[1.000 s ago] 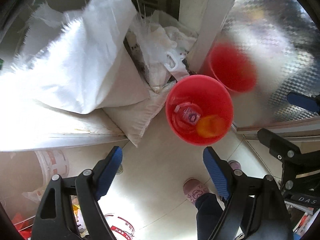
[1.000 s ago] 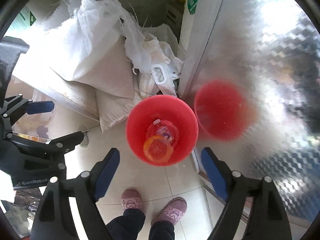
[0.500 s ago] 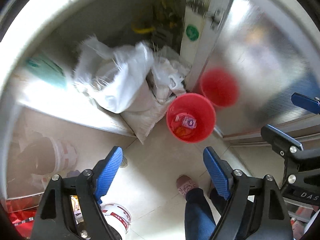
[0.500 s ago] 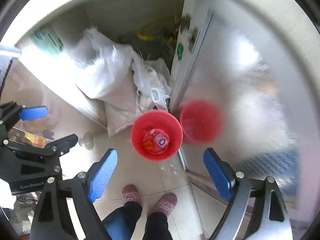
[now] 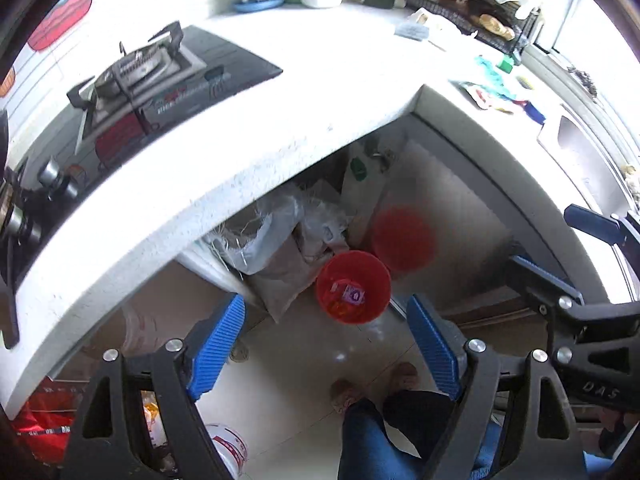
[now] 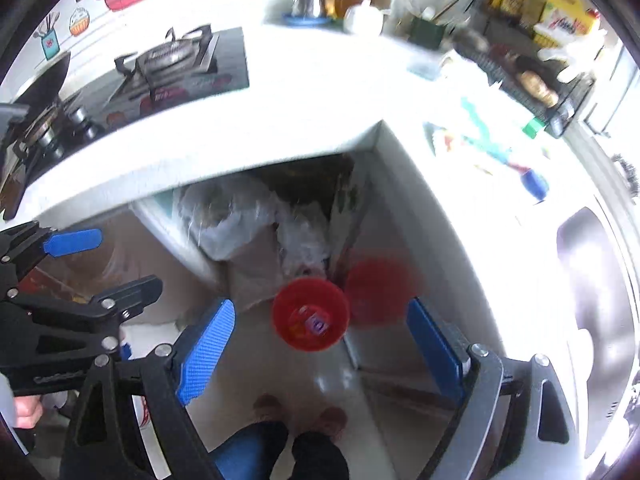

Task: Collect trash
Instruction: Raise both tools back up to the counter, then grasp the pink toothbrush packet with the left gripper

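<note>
Both grippers are released and hold nothing: the left gripper (image 5: 326,338) and the right gripper (image 6: 320,342) hang wide over bare floor tiles (image 5: 304,364). The red bin (image 5: 353,287), with trash inside, stands at frame centre, beside the sacks (image 5: 276,248) under the white counter edge (image 5: 224,184).

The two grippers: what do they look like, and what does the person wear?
Each gripper, left and right, has black angular frames with silver bolts and jaws lined with blue ribbed pads. White lettering marks the black bodies. The person wears dark blue trousers and pinkish slippers.
</note>
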Available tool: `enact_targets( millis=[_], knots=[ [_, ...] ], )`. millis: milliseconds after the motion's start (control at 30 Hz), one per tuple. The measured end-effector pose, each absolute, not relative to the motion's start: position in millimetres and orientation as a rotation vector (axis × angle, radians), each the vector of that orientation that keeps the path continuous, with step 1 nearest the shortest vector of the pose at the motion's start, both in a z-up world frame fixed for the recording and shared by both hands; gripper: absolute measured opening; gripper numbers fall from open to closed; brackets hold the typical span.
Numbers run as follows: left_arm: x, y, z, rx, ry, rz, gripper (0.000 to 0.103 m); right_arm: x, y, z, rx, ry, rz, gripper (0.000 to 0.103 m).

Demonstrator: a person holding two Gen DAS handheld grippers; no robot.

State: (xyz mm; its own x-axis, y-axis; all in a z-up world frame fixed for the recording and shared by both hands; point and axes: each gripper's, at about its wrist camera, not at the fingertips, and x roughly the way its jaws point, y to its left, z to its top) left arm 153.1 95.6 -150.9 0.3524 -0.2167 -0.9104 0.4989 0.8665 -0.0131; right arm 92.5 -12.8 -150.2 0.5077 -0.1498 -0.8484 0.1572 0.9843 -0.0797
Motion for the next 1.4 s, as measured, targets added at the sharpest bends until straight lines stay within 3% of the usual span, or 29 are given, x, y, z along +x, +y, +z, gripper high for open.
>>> enact_targets(
  millis=[400,800,1100,1400],
  knots=[
    [166.7,46.1,-82.2,0.344,1.007,-0.548,0.082,93.6,-53.3,-98.3,0.026,0.928,-0.321,0.089],
    [228.7,-64.0,-51.6,0.47,0.914,-0.719,0.082,122.7,-139.8,-60.4,0.111,0.853,-0.463,0.089],
    [273.1,-163.4,-56.3,0.582,0.897,-0.845,0.082,142.9,-214.7,-58.6,0.193,0.869,-0.58,0.089],
    [292.8,-244.8,-100.8,0.682,1.005,-0.941,0.082,143.9,-277.3,-93.2,0.307,0.953,-0.675,0.089]
  ],
)
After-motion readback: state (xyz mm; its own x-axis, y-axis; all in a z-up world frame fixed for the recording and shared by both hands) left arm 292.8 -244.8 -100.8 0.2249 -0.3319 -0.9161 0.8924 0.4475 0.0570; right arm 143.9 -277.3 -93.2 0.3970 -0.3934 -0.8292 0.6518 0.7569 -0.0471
